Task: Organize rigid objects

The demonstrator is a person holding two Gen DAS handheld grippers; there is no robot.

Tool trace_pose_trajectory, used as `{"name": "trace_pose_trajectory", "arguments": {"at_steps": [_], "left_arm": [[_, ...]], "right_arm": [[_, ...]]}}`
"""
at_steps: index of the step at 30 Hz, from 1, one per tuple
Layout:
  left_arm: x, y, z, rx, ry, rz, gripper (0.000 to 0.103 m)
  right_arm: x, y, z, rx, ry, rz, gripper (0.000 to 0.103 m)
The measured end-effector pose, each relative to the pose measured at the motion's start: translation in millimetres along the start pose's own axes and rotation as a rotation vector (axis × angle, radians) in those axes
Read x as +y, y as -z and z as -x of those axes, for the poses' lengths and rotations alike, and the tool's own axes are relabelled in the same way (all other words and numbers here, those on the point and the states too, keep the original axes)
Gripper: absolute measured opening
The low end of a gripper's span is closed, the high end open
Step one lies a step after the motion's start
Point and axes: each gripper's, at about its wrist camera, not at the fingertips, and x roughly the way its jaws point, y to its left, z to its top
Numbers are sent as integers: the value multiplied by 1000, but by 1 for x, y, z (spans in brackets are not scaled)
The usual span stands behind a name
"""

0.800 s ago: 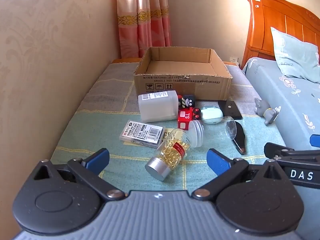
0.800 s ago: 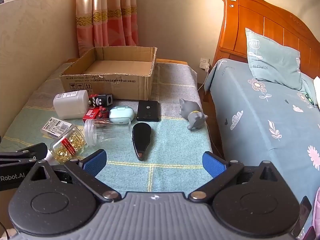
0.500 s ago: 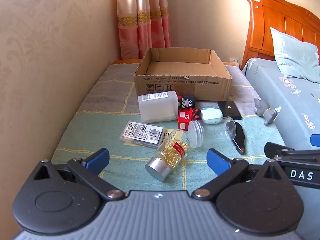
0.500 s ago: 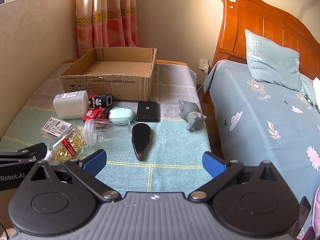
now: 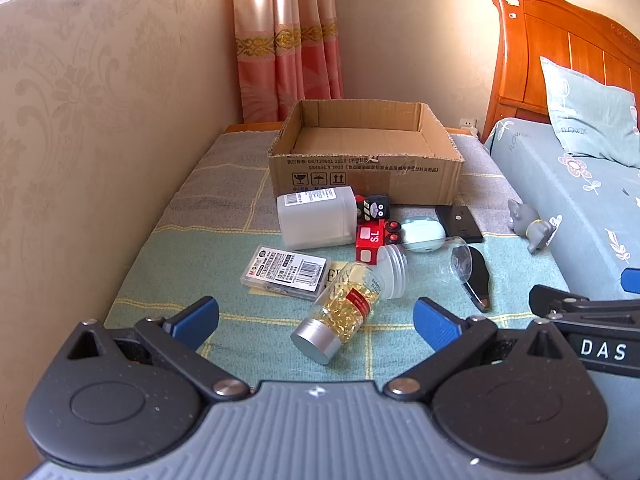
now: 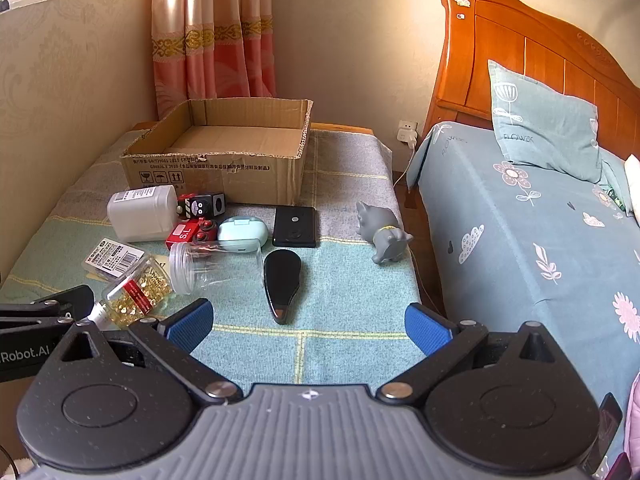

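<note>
Nothing is packed yet: the box [image 5: 366, 152] stands empty at the far end of the table [image 5: 208, 248]. From the left lie a white bottle [image 5: 316, 218], a flat pack [image 5: 286, 272], a pill jar [image 5: 340, 314], red toys [image 5: 374, 236], a clear jar [image 6: 212, 262], a black case [image 6: 295, 226] and a grey elephant [image 6: 384, 236]. Left tool [image 5: 316, 316] and right tool [image 6: 308, 320] both gape, holding nothing. A checked cloth covers the table; a bed [image 6: 520, 240] stands right, a curtain [image 6: 212, 32] behind
</note>
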Motion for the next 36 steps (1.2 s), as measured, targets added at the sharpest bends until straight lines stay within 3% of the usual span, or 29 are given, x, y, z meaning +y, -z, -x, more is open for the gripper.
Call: {"name": "trace_pose_trajectory", "arguments": {"at_steps": [36], "left_arm": [[-1, 0, -2, -17, 0, -6, 102]], "right_arm": [[1, -2, 1, -16, 25, 2, 103]]}}
